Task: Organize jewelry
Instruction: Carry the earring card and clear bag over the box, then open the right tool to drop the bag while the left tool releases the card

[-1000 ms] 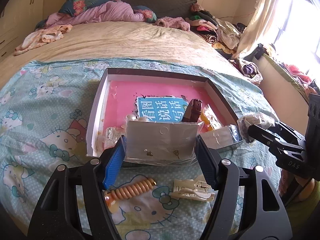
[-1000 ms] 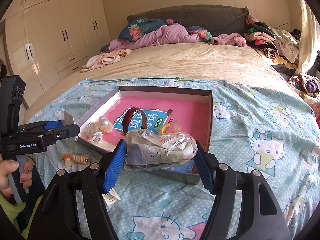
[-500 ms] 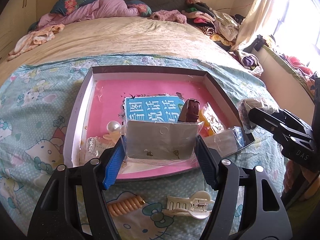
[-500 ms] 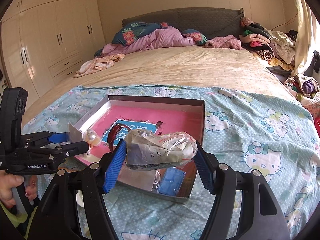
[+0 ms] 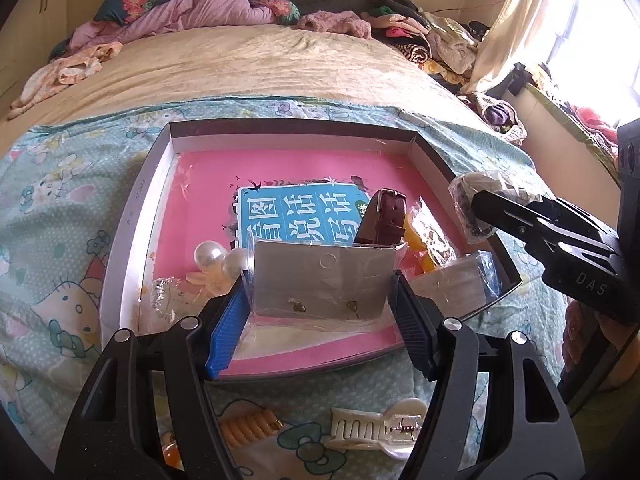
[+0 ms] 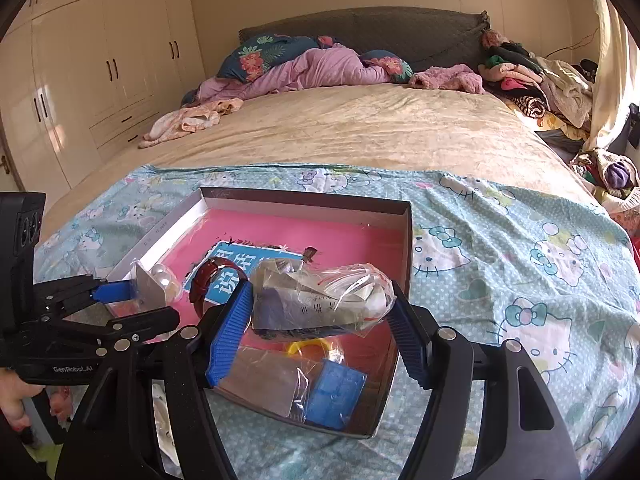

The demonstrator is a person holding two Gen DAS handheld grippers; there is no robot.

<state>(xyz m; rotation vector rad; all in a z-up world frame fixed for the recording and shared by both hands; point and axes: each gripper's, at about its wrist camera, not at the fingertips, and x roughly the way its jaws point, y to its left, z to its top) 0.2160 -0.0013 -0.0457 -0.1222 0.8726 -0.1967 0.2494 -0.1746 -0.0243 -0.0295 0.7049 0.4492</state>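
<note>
A shallow box (image 5: 132,216) with a pink floor lies on the Hello Kitty sheet; it also shows in the right wrist view (image 6: 406,236). My left gripper (image 5: 320,300) is shut on a grey earring card in a clear sleeve (image 5: 320,280), held over the box's near edge. My right gripper (image 6: 320,312) is shut on a clear bag of jewelry (image 6: 320,300), held over the box's right side. In the box lie a blue booklet (image 5: 296,212), a brown watch strap (image 5: 384,220), pearls (image 5: 208,254) and small plastic packets (image 6: 280,384).
On the sheet in front of the box lie an orange spiral hair tie (image 5: 248,430) and a cream hair claw (image 5: 380,428). Clothes and pillows are piled at the bed's head (image 6: 320,64). Wardrobes (image 6: 100,60) stand at left, a window (image 5: 580,20) at right.
Both grippers have moved forward over the box with their items still held. The box looks larger and closer in both views.
</note>
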